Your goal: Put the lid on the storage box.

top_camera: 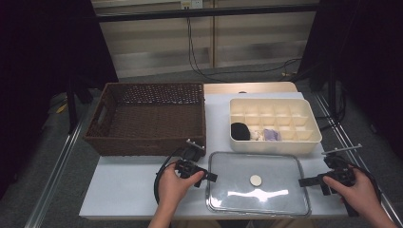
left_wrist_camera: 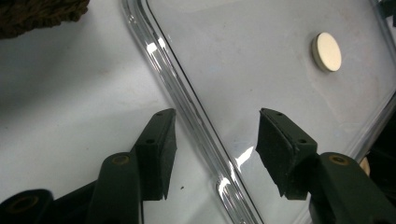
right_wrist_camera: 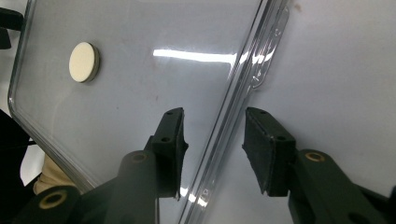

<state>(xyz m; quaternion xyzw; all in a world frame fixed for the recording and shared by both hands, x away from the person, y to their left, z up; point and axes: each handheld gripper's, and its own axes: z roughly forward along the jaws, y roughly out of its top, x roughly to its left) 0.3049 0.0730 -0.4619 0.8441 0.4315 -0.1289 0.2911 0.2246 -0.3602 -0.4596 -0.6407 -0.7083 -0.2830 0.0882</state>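
The clear rectangular plastic lid (top_camera: 258,183), with a small cream round disc (top_camera: 255,180) at its middle, lay flat on the white surface (top_camera: 123,183) just in front of the cream plastic divided organiser box (top_camera: 273,125). The left tongs (top_camera: 210,176) straddled the lid's left rim and the right tongs (top_camera: 304,182) its right rim; in each gripper view the jaws stood spread on either side of the rim, their pads not yet pressing on it (a gap showed on both sides). Judged from this, the approach was done, while the pinch, the lift and the placing onto the box were left. The box held a black item (top_camera: 240,131) and some pale ones; the brown woven wicker basket (top_camera: 151,118) stood to its left.
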